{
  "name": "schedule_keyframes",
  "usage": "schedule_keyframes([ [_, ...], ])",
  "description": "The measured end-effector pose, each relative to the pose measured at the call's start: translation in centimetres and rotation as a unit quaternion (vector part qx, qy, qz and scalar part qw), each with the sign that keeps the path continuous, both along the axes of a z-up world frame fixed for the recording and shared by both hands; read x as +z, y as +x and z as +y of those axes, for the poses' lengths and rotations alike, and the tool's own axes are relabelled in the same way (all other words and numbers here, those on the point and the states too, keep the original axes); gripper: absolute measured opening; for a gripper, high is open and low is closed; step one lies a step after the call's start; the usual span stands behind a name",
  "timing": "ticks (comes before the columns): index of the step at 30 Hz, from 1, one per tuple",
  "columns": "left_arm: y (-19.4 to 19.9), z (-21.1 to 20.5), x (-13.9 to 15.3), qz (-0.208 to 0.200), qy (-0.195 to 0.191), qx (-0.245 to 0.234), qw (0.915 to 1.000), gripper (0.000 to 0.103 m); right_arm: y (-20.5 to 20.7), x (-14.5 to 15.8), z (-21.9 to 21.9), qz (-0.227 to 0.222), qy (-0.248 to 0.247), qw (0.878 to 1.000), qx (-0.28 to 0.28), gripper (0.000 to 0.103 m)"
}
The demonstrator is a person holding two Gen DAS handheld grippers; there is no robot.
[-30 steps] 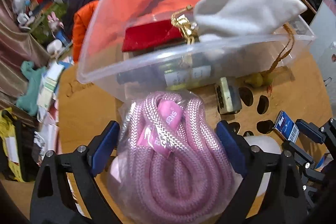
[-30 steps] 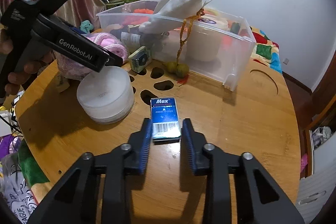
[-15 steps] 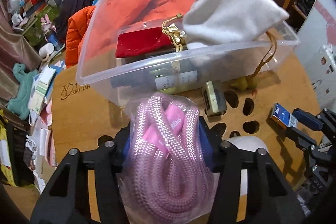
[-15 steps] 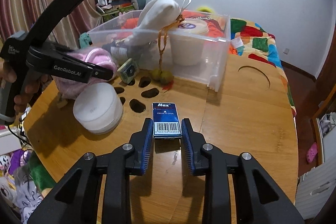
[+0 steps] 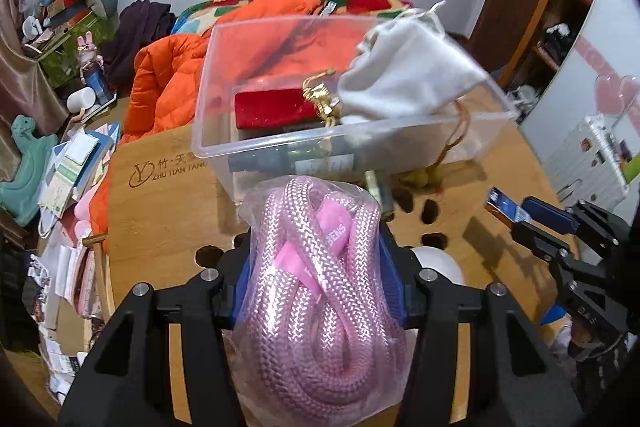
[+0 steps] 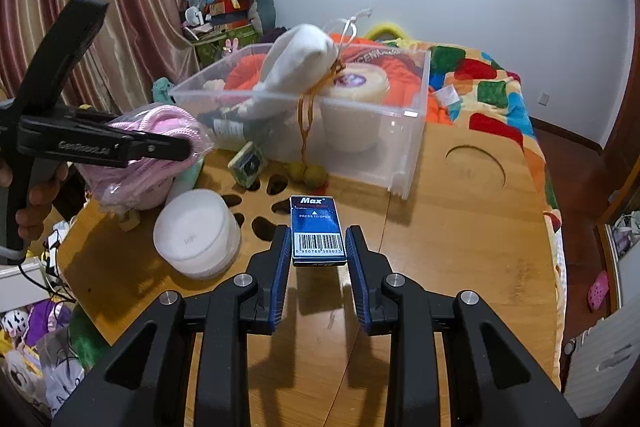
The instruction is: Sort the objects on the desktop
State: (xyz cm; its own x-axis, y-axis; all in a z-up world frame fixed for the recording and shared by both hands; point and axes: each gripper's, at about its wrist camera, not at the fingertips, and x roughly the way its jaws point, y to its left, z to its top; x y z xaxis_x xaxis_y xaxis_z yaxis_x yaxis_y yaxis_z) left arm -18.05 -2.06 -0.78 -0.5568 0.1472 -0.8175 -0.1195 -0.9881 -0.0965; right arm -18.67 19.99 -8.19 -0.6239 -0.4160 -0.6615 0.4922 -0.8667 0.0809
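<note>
A pink rope in a clear bag [image 5: 316,307] fills the left wrist view, and my left gripper [image 5: 316,251] is shut on it, blue pads pressing its sides, above the wooden table. From the right wrist view the left gripper [image 6: 176,147] holds the pink rope [image 6: 160,123] up, left of the clear bin [image 6: 400,131]. My right gripper [image 6: 318,247] is shut on a blue "Max" box [image 6: 316,223], raised slightly over the table with its shadow beneath. The clear bin [image 5: 280,143] holds a red pouch [image 5: 272,109]; a white drawstring pouch [image 5: 408,83] lies over its rim.
A white round container [image 6: 196,239] stands on the round wooden table [image 6: 460,247] left of my right gripper. A small green-cream block [image 6: 246,163] and yellow balls [image 6: 308,173] lie before the bin. Cut-out holes dot the tabletop. A bed with an orange jacket lies behind.
The left jaws closed from wide apart onto the bagged rope and lifted it. The right gripper rose a little with the blue box, which no longer rests on the table.
</note>
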Motion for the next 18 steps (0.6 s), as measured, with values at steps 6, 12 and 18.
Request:
schedule_keyframes([
  [6,1.2,0.2,1.0,0.04,0.004,0.005,0.9992,0.052,0.0,1.4,0.2,0.015,-0.003,1.0,-0.006,0.025],
  [12,1.5,-0.2,2.3,0.066,0.014,0.008,0.9977,0.052,-0.2,2.5,-0.1,0.028,0.002,1.0,-0.008,0.025],
  [18,1.5,-0.4,3.8,0.091,0.007,0.009,0.9958,0.052,-0.8,3.7,-0.1,0.041,-0.001,0.999,-0.011,0.025],
])
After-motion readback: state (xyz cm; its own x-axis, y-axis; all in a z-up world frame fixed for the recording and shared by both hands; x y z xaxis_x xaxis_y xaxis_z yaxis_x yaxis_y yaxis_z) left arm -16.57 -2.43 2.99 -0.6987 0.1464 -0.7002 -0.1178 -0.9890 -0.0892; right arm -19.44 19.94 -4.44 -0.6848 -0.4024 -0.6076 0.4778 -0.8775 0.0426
